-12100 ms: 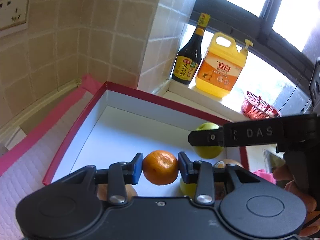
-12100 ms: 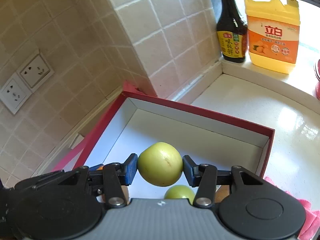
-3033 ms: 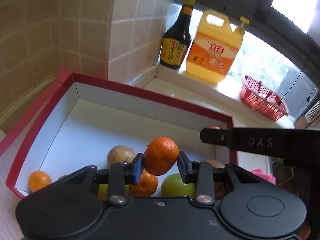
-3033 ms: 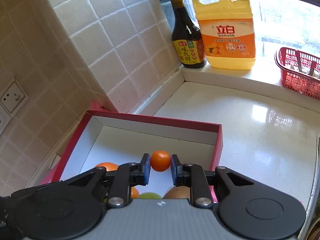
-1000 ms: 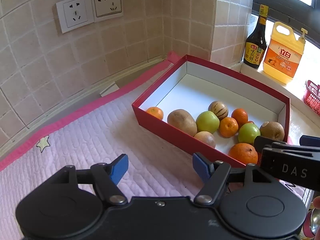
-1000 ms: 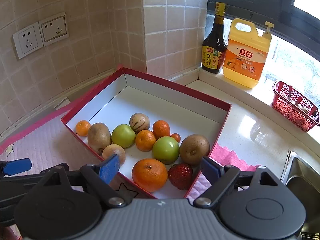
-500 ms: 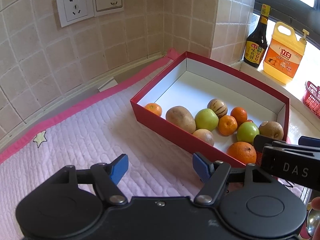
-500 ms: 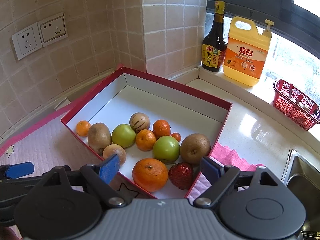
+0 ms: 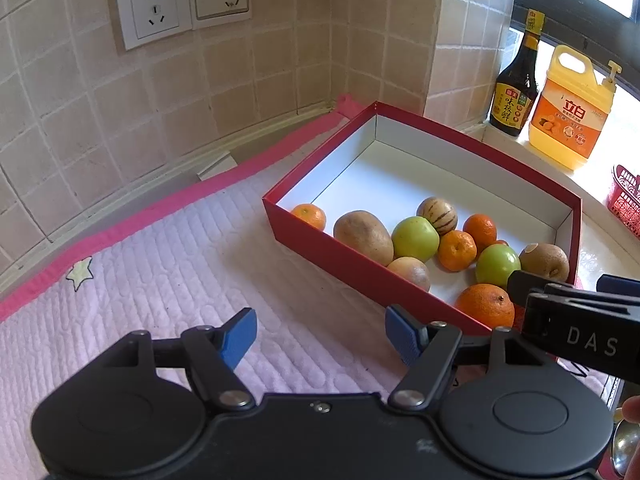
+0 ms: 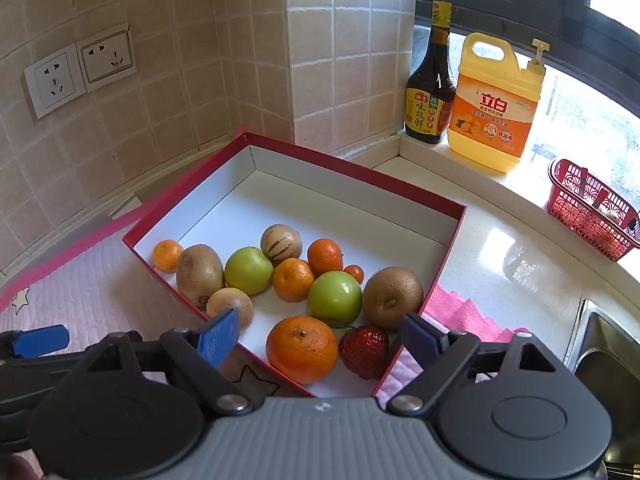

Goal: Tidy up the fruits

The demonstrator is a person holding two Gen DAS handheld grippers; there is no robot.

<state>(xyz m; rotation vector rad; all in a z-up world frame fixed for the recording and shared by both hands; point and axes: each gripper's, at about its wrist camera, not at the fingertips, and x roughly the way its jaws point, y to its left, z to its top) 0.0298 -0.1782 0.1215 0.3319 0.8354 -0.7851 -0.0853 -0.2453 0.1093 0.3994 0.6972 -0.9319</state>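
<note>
A red box (image 10: 450,236) with a white inside holds several fruits: oranges (image 10: 302,349), two green apples (image 10: 334,298), brown kiwis (image 10: 392,297), a striped melon (image 10: 281,243) and a strawberry (image 10: 365,350). The box also shows in the left wrist view (image 9: 360,272). My left gripper (image 9: 320,338) is open and empty above the pink mat, short of the box's near wall. My right gripper (image 10: 320,336) is open and empty, above the box's near corner. The right gripper's finger shows at the right in the left wrist view (image 9: 576,320).
A pink quilted mat (image 9: 160,280) covers the counter at left. A soy sauce bottle (image 10: 430,76) and a yellow detergent jug (image 10: 494,108) stand on the window sill. A red basket (image 10: 592,208) is at right, a sink edge (image 10: 596,344) at lower right. Wall sockets (image 9: 182,8) are above.
Earlier both grippers held fruit over the box; now both are open, empty and drawn back. Over the last second only a slight camera shift shows.
</note>
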